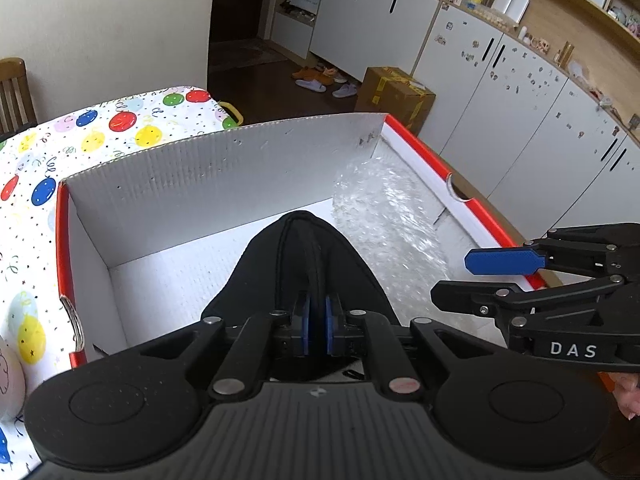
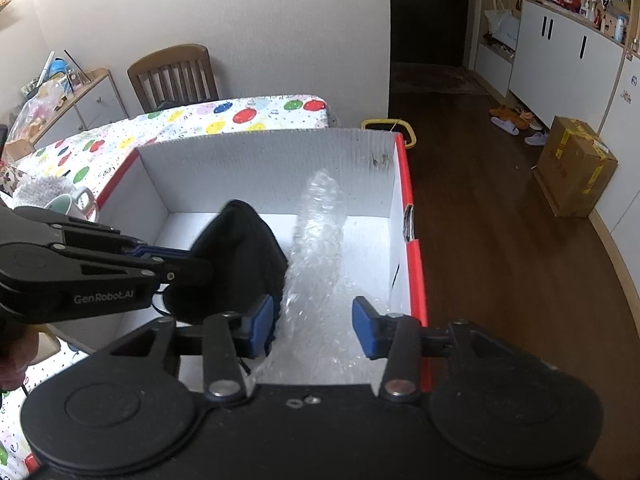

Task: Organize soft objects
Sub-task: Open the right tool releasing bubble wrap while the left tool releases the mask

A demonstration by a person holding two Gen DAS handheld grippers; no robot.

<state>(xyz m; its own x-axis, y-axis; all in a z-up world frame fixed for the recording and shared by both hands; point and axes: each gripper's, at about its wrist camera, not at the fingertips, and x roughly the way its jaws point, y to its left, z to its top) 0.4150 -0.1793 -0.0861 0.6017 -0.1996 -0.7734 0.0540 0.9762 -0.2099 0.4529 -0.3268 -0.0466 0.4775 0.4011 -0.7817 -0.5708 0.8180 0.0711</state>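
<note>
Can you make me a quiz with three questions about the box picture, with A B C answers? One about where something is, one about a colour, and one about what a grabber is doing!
1. Where is the bubble wrap?
A. Inside the box
B. On the wooden chair
C. On the floor by the slippers

2. What colour is the soft thing in the left gripper?
A. Yellow
B. Black
C. Pink

3. How is the right gripper standing?
A. Shut on a mug
B. Shut on the box wall
C. Open, with its pads apart

Answers:
1 A, the clear wrap lies along the white floor of the box.
2 B, the folded cloth pinched between the blue pads is black.
3 C, a wide gap shows between its two blue pads and nothing is pinched.
</note>
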